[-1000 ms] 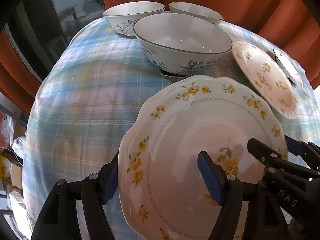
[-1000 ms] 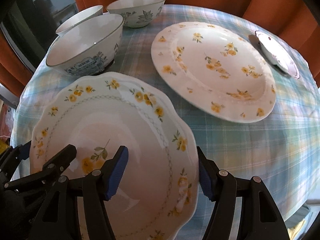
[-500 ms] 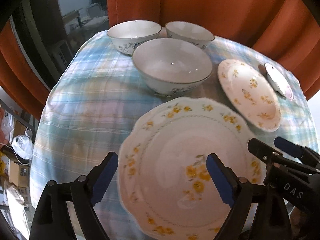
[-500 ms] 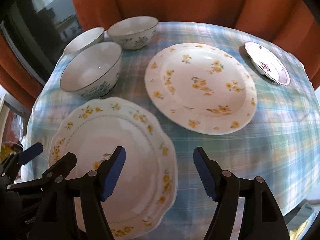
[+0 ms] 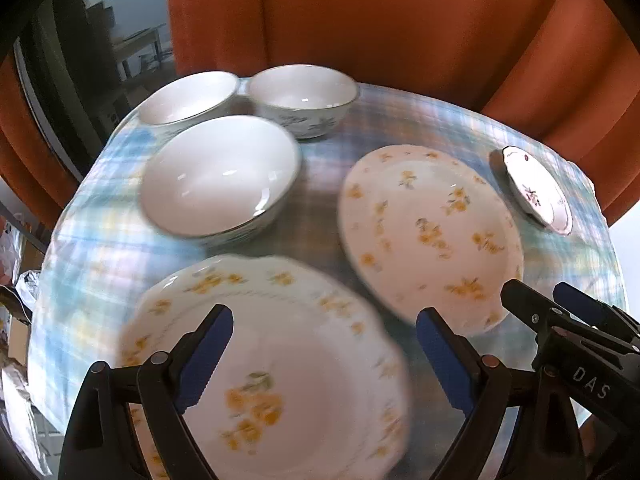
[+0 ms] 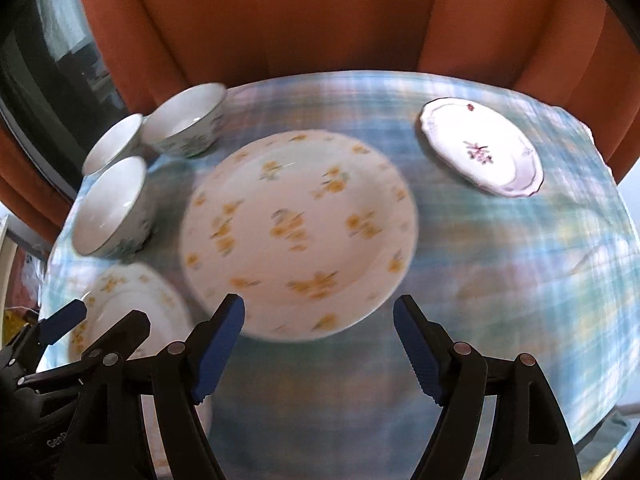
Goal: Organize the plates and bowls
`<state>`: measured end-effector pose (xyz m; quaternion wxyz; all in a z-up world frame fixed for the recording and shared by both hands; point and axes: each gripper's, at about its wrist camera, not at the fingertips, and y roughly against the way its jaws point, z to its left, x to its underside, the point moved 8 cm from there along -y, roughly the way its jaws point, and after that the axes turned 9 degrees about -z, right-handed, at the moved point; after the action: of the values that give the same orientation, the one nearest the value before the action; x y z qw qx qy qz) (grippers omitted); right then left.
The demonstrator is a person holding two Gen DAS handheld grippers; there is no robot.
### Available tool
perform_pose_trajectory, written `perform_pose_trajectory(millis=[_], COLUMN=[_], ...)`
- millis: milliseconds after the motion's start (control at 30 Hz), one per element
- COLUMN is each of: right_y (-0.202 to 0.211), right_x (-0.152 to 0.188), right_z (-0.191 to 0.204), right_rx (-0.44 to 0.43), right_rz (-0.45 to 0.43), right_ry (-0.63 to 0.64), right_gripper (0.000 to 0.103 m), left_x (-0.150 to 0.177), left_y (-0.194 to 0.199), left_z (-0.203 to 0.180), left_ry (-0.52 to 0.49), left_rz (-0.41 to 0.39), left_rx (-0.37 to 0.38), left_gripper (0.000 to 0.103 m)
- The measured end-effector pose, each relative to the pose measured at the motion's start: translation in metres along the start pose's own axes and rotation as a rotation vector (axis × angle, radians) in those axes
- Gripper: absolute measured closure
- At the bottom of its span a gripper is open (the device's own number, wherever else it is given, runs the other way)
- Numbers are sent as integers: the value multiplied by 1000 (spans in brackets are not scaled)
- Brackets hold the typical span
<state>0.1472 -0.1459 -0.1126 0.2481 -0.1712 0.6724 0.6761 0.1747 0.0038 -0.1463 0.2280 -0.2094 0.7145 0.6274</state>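
Both claws, left (image 5: 324, 354) and right (image 6: 318, 336), hung released above the big plate (image 6: 298, 228), probably choosing what to stack; scalloped plate (image 5: 260, 364) lay just left of it

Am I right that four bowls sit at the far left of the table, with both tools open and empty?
Not quite: there are three bowls, as the left wrist view shows. The rest holds: they sit far left, and the left tool and right tool are open and empty.
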Motion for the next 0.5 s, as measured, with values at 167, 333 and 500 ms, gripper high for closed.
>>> perform_pose_trajectory(millis=[167,333,500], right_y=[-14,-35,-58], right_x=[-24,-46,-62], right_z=[-31,-57,-69], right_rx=[-17,-14,-41], right_rz=[-22,-20,-18], right_ry=[0,1,6], right_gripper=[23,23,23], left_x=[-15,-27,-29], left_y=[-19,-47,-73], left_z=[-28,-50,-56], left_ry=[15,14,24], left_rz=[3,16,59], left_rx=[-21,-39,-83], left_gripper=[9,9,9])
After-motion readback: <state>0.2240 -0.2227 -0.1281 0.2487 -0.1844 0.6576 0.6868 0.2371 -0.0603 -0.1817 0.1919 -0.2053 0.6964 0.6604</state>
